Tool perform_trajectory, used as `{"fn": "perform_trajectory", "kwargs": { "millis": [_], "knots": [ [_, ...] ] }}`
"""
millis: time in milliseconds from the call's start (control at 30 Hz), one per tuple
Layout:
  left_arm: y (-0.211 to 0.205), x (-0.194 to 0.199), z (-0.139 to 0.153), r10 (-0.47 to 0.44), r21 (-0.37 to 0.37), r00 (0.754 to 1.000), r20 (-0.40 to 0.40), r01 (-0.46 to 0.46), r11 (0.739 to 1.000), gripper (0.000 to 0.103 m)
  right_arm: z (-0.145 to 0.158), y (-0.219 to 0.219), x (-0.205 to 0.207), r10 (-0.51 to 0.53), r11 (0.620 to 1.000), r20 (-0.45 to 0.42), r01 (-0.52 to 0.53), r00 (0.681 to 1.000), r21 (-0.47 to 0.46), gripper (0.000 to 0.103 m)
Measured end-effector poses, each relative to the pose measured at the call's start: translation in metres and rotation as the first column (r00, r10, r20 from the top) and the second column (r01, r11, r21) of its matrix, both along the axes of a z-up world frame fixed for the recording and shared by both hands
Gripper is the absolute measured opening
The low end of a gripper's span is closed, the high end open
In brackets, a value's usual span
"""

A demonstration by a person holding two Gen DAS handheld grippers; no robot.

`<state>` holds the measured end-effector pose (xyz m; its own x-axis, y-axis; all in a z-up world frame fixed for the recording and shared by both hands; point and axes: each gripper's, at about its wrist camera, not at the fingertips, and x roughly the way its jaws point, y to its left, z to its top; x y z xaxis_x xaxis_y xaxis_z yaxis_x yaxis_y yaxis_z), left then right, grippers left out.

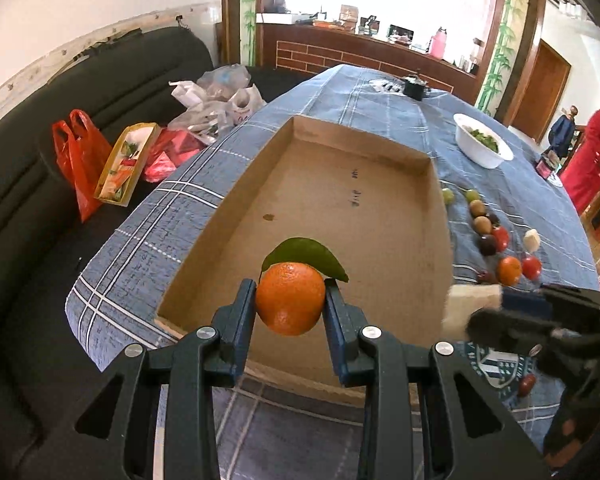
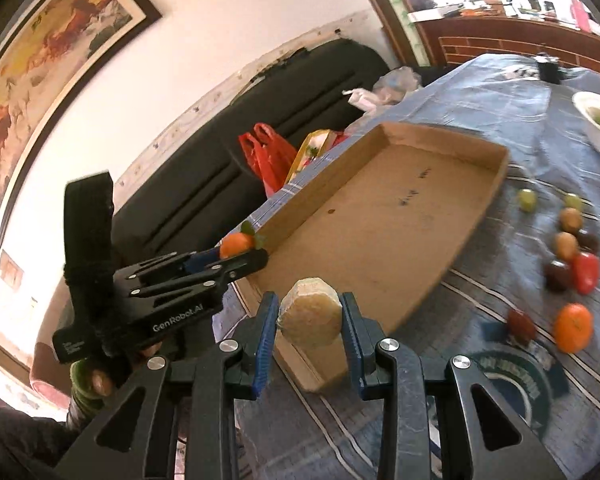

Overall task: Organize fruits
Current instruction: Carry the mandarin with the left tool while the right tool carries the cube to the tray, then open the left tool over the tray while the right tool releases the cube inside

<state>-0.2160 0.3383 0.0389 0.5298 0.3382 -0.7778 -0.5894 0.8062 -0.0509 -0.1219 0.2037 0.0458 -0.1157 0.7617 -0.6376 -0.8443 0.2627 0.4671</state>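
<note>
My left gripper (image 1: 290, 304) is shut on an orange mandarin with a green leaf (image 1: 290, 302) and holds it above the near end of the cardboard tray (image 1: 236, 200). My right gripper (image 2: 310, 320) is shut on a pale yellow peeled fruit chunk (image 2: 310, 318), held over the tray's near corner (image 2: 300, 368). The left gripper with its mandarin (image 2: 236, 245) shows in the right wrist view at the tray's left rim. The right gripper's chunk (image 1: 474, 304) shows in the left wrist view at the right.
Several loose fruits lie on the blue checked cloth right of the tray: a mandarin (image 1: 509, 270), red tomatoes (image 1: 532, 267), kiwis (image 1: 482, 224), dark plums, green grapes (image 1: 447, 195). A white bowl of greens (image 1: 483, 146) stands behind. A black sofa with bags (image 1: 80, 160) lies left. A person in red (image 1: 592, 160) stands far right.
</note>
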Motion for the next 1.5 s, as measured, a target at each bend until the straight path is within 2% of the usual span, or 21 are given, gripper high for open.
{"fn": "perform_trajectory", "kwargs": {
  "millis": [333,600,800,933,1067,1267,1500],
  "knots": [
    [0.025,0.018,-0.027,0.006,-0.049,0.998,-0.054,-0.008,0.999,0.031,-0.038,0.052,-0.011,0.085,0.99,0.037,-0.08,0.996,-0.118,0.031],
    [0.03,0.024,-0.046,-0.002,-0.074,0.995,-0.102,-0.006,0.997,0.031,-0.057,0.066,-0.021,0.129,0.974,0.068,-0.114,0.989,-0.194,0.031],
    [0.034,0.025,-0.053,0.02,-0.077,0.992,-0.127,-0.03,0.997,0.032,-0.056,0.067,-0.023,0.139,0.973,0.085,-0.121,0.987,-0.196,0.034],
    [0.036,0.024,-0.052,0.023,-0.099,0.992,-0.127,-0.035,0.994,0.039,-0.055,0.068,-0.027,0.143,0.974,0.108,-0.12,0.984,-0.194,0.036],
    [0.036,0.02,-0.045,0.037,-0.089,0.992,-0.122,-0.049,0.995,0.053,-0.048,0.06,-0.03,0.141,0.977,0.123,-0.119,0.982,-0.175,0.054],
    [0.033,0.009,-0.027,0.063,-0.083,0.994,-0.086,-0.07,0.994,0.053,-0.038,0.049,-0.031,0.138,0.982,0.121,-0.12,0.983,-0.148,0.054],
    [0.013,0.005,-0.005,0.045,-0.05,0.998,-0.049,-0.048,0.998,0.053,-0.018,0.012,-0.031,0.096,0.993,0.117,-0.087,0.988,-0.085,0.054]
  ]
}}
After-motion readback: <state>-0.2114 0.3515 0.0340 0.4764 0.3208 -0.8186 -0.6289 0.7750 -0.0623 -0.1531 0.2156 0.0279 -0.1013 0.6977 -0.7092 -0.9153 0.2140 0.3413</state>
